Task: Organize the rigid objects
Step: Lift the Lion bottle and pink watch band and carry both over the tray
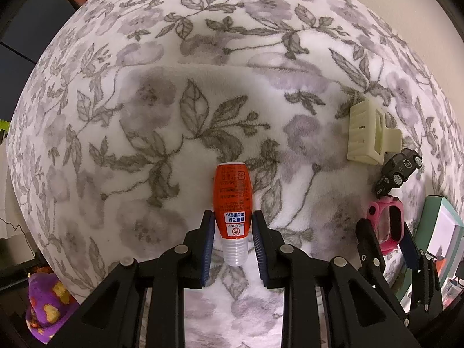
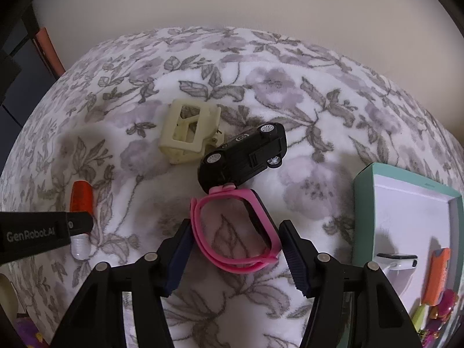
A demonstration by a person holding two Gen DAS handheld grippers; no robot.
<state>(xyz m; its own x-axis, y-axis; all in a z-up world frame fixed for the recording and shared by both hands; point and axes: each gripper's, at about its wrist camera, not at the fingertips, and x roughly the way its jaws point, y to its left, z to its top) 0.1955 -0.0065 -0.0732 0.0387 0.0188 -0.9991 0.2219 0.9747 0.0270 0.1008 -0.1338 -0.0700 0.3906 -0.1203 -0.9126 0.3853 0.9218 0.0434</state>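
Observation:
An orange-labelled bottle (image 1: 233, 200) with a clear cap stands between the blue pads of my left gripper (image 1: 232, 214), which is shut on its lower part. The right wrist view shows that bottle (image 2: 82, 200) at the left, with a left finger (image 2: 78, 223) across it. A pink watch (image 2: 235, 229) with a dark face lies on the floral blanket (image 2: 304, 110), its looped band between the jaws of my right gripper (image 2: 235, 224). The pads sit close beside the band, which keeps its shape. The watch (image 1: 385, 217) and right gripper (image 1: 384, 224) also show at the right of the left wrist view.
A black toy car (image 2: 246, 156) lies tipped against the watch's far end, with a cream hair claw (image 2: 188, 130) just beyond. At the right, a teal box (image 2: 362, 203) with a white inside holds several small items. A purple plush (image 1: 46, 304) sits off the blanket's near left edge.

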